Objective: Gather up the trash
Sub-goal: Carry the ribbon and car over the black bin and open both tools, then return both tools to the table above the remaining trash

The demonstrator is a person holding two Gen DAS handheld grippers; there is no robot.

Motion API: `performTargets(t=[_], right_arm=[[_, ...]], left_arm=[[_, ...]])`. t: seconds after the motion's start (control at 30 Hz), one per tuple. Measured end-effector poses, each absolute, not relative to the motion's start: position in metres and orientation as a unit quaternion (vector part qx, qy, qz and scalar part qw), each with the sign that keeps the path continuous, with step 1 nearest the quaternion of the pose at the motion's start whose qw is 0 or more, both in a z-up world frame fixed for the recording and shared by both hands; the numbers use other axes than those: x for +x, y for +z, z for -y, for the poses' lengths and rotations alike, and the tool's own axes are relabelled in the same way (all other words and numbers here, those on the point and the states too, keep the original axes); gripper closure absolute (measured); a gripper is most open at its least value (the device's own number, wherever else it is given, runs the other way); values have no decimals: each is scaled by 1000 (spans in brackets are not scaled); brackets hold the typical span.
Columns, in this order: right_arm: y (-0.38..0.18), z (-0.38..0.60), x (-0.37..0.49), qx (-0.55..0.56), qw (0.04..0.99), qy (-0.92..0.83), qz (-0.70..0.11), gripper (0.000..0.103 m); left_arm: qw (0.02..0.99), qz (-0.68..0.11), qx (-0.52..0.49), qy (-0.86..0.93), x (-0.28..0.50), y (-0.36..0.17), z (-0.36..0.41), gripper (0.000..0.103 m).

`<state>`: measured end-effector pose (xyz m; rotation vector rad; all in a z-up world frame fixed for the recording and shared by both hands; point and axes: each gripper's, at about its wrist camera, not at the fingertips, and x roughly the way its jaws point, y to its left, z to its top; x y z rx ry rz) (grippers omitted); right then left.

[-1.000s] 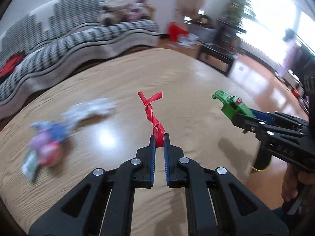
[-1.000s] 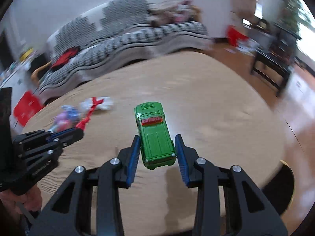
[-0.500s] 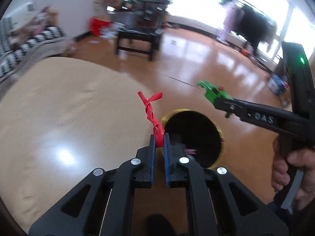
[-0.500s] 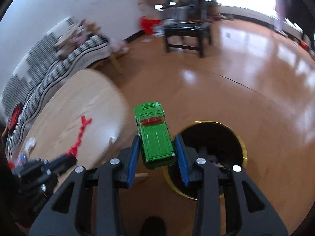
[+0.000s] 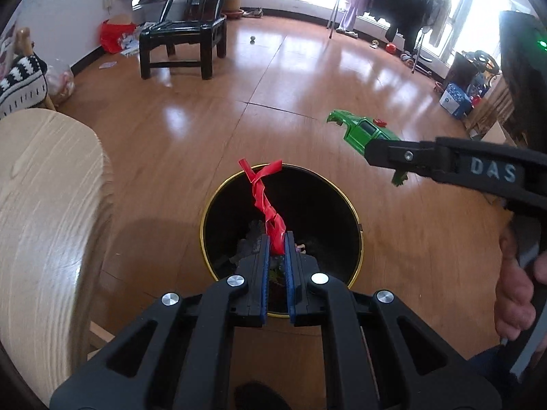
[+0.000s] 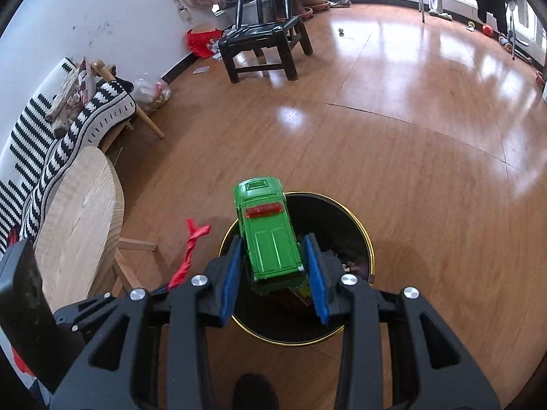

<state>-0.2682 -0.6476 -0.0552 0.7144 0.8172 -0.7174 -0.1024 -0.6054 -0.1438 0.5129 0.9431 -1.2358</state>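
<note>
Wooden floor, black bin (image 5: 208,225) below both grippers.
Left gripper (image 5: 277,239) pinches a red ribbon (image 5: 265,201) over the bin; right gripper (image 6: 273,256) clamps a green toy car (image 6: 268,232) above it.

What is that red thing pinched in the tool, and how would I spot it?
Find the round black bin with a gold rim on the wooden floor beside the pale table. Above its mouth, the left gripper pinches a twisted red strip with a forked tip. Its neighbour, the green toy car, is boxy and hard.
</note>
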Motion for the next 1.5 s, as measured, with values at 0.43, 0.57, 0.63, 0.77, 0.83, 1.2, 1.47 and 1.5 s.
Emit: performTargets(t=[0.43, 0.57, 0.63, 0.77, 0.83, 1.2, 1.47, 1.5], right_arm=[[-48, 644, -268, 342, 798, -342, -359, 42], [-44, 641, -267, 341, 800, -344, -353, 41], [-40, 638, -266, 342, 802, -343, -349, 39], [-25, 624, -260, 328, 814, -341, -337, 27], [-19, 615, -253, 321, 821, -333, -335, 25], [12, 527, -161, 281, 861, -233, -353, 20], [40, 391, -61, 202, 894, -94, -389, 19], [43, 377, -53, 194, 896, -84, -390, 19]], left_arm=[[686, -417, 243, -545, -103, -151, 613, 44], [693, -403, 238, -548, -102, -139, 607, 39], [693, -405, 231, -550, -100, -133, 602, 37], [701, -389, 228, -552, -101, -111, 587, 30], [710, -377, 221, -552, -101, -94, 573, 26], [794, -327, 214, -465, -51, -29, 447, 13], [865, -347, 161, -325, 18, -9, 278, 12], [871, -352, 152, -308, 25, -8, 257, 12]])
